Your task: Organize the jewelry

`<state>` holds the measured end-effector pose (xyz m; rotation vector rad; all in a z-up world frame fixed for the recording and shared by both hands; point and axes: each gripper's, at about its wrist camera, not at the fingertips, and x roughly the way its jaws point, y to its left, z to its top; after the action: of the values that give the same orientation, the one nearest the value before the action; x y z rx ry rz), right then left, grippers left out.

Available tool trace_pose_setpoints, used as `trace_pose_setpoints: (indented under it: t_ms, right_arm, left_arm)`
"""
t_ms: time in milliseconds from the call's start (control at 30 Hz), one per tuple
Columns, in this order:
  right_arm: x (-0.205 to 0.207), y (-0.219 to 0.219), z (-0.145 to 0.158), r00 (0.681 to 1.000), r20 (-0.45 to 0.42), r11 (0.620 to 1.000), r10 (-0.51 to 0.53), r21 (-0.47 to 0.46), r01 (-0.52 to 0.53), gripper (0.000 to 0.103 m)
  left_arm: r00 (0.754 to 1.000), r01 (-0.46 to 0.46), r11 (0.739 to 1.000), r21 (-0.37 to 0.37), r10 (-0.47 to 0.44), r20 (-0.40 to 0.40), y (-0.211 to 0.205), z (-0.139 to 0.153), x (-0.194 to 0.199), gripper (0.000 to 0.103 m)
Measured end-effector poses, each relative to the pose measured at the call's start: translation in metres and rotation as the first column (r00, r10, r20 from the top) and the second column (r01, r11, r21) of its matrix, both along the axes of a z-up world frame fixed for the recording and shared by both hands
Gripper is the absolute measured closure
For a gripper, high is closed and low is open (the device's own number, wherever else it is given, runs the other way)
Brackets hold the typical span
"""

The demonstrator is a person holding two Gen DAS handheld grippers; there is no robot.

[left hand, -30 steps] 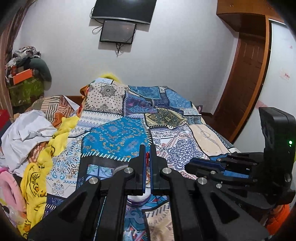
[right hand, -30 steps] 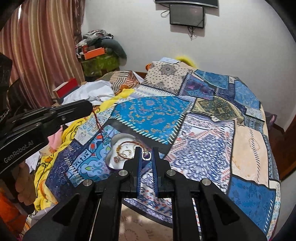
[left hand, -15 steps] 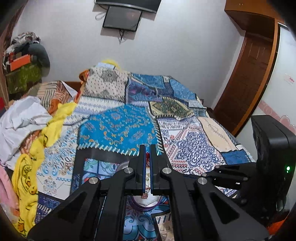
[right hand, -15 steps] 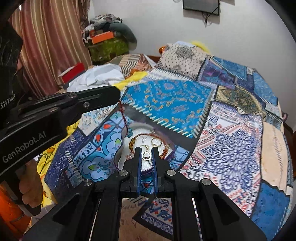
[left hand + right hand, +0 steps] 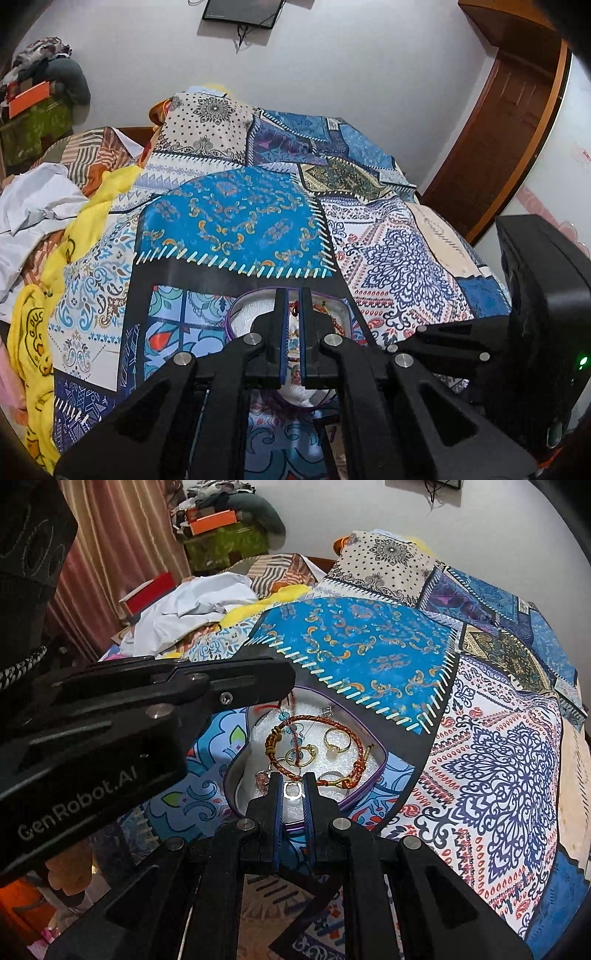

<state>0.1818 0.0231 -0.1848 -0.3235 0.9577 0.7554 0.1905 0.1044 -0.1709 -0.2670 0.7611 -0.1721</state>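
A purple-rimmed tray (image 5: 382, 755) lined with white foam lies on the patchwork bedspread and shows in the left wrist view (image 5: 233, 309) too. In it lie a red-and-gold braided bracelet (image 5: 356, 738), gold rings (image 5: 338, 744) and a small pendant. My left gripper (image 5: 293, 302) is shut on a red cord with blue beads (image 5: 286, 716) that hangs down into the tray. My right gripper (image 5: 292, 781) is shut on a small silver ring (image 5: 293, 789) just above the tray's near edge.
The patchwork bedspread (image 5: 498, 757) covers the bed. Loose white and yellow clothes (image 5: 44, 206) are piled at the left. A wooden door (image 5: 509, 122) stands at the right, and a wall screen (image 5: 242, 11) hangs behind the bed.
Both grippers have moved forward and down over the tray. The beaded red cord now hangs into the tray, and the silver ring is close above the tray's near edge.
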Motion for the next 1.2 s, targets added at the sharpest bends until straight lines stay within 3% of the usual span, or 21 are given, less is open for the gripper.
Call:
trace_pose_setpoints:
  t_ms: [233, 300, 367, 433, 600, 800, 967, 1200]
  right_arm:
    - [0.001, 0.001, 0.0, 1.0, 0.003, 1.0, -0.011, -0.026, 0.011, 0.092]
    - [0.0, -0.001, 0.003, 1.0, 0.014, 0.999, -0.021, -0.027, 0.022, 0.085]
    - [-0.001, -0.003, 0.008, 0.999, 0.033, 0.999, -0.035, -0.024, 0.036, 0.074]
    - [-0.002, -0.006, 0.013, 0.998, 0.048, 0.999, -0.046, -0.016, 0.046, 0.071]
    - [-0.007, -0.018, 0.036, 0.993, 0.088, 0.997, -0.079, 0.023, 0.077, 0.071]
    - [-0.025, -0.042, 0.085, 0.974, 0.181, 0.986, -0.138, 0.119, 0.118, 0.071]
    - [-0.055, -0.069, 0.138, 0.933, 0.3, 0.964, -0.198, 0.23, 0.13, 0.071]
    - [-0.113, -0.108, 0.209, 0.857, 0.429, 0.897, -0.287, 0.433, 0.084, 0.071]
  left_arm:
    - [1.0, -0.014, 1.0, 0.018, 0.014, -0.021, 0.003, 0.002, -0.007, 0.098]
    - [1.0, -0.021, 0.999, 0.024, 0.022, -0.019, 0.004, 0.005, -0.01, 0.092]
    - [0.999, -0.031, 0.999, 0.031, 0.031, -0.009, 0.005, 0.012, -0.015, 0.08]
    - [0.999, -0.037, 0.999, 0.039, 0.037, 0.008, 0.005, 0.02, -0.019, 0.075]
    - [0.997, -0.053, 0.996, 0.075, 0.048, 0.062, -0.001, 0.047, -0.034, 0.075]
    - [0.984, -0.084, 0.992, 0.099, 0.067, 0.168, -0.01, 0.09, -0.061, 0.074]
    - [0.95, -0.133, 0.985, 0.111, 0.095, 0.297, -0.018, 0.134, -0.097, 0.071]
    - [0.837, -0.247, 0.961, 0.122, 0.148, 0.527, -0.034, 0.194, -0.17, 0.063]
